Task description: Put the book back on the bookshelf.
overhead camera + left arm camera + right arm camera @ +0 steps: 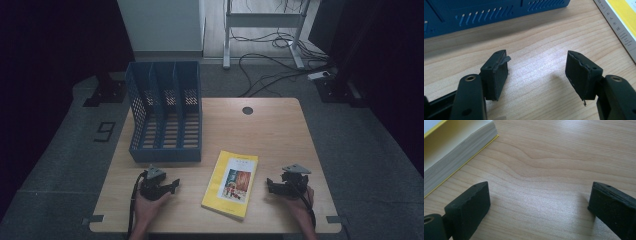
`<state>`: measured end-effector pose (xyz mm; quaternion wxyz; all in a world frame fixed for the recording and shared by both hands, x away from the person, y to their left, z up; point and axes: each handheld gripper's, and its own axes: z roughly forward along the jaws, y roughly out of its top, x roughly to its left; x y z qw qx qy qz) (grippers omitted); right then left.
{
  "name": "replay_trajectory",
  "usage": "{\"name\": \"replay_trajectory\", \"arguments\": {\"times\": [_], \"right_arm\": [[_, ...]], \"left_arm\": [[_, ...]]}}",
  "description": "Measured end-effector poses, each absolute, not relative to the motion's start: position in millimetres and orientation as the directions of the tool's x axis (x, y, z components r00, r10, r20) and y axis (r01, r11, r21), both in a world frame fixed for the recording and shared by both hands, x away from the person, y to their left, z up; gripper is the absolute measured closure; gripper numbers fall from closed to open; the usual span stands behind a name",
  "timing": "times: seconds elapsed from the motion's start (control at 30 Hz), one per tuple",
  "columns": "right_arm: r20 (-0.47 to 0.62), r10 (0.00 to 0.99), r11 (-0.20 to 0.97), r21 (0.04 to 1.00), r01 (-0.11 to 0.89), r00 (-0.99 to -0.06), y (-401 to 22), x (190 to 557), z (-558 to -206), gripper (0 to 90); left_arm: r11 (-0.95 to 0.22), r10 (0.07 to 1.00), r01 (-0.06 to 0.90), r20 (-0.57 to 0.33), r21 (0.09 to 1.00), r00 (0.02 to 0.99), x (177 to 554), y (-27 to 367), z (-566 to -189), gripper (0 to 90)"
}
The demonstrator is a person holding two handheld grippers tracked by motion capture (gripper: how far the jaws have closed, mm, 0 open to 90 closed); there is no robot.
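Observation:
A yellow book (231, 184) lies flat near the front middle of the wooden table (272, 135). A blue three-slot file holder (165, 112) stands at the back left. My left gripper (171, 186), held in a hand, rests left of the book and points right toward it. In the left gripper view it (537, 62) is open over bare wood, with the file holder (486, 12) ahead and the book's spine (621, 25) at the upper right. My right gripper (270, 184) sits right of the book and points left; it (539, 192) is open with nothing between its jaws, the book's page edge (454, 152) to the upper left.
A dark round cable hole (247, 110) sits at the table's back middle. Beyond the table, black cables (272, 60) and a white frame's legs (227, 35) lie on the grey floor. A number marker (104, 131) is on the floor at the left.

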<state>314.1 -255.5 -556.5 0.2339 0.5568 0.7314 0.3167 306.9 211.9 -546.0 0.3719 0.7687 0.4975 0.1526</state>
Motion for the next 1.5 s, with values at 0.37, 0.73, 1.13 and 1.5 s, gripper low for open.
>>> {"name": "replay_trajectory", "arguments": {"times": [0.37,0.73,1.13,1.5], "right_arm": [[0.013,0.971,0.152,0.736,0.66,-0.238,-255.9,309.9,-555.7,10.5],[0.014,0.97,0.153,0.739,0.656,-0.242,-257.6,310.9,-555.6,12.5],[0.015,0.968,0.157,0.741,0.653,-0.249,-257.8,308.0,-555.5,13.4],[0.026,0.973,0.134,0.741,0.658,-0.228,-259.6,307.8,-553.5,19.4]], "left_arm": [[-0.219,0.88,0.655,-0.144,0.723,0.453,308.2,212.5,-546.0,35.0],[-0.276,0.892,0.642,-0.059,0.715,0.449,306.2,200.6,-546.0,34.3],[-0.316,0.888,0.634,-0.014,0.706,0.459,305.1,193.2,-546.5,30.0],[-0.283,0.881,0.633,-0.065,0.721,0.468,305.6,191.5,-545.5,30.4]]}}
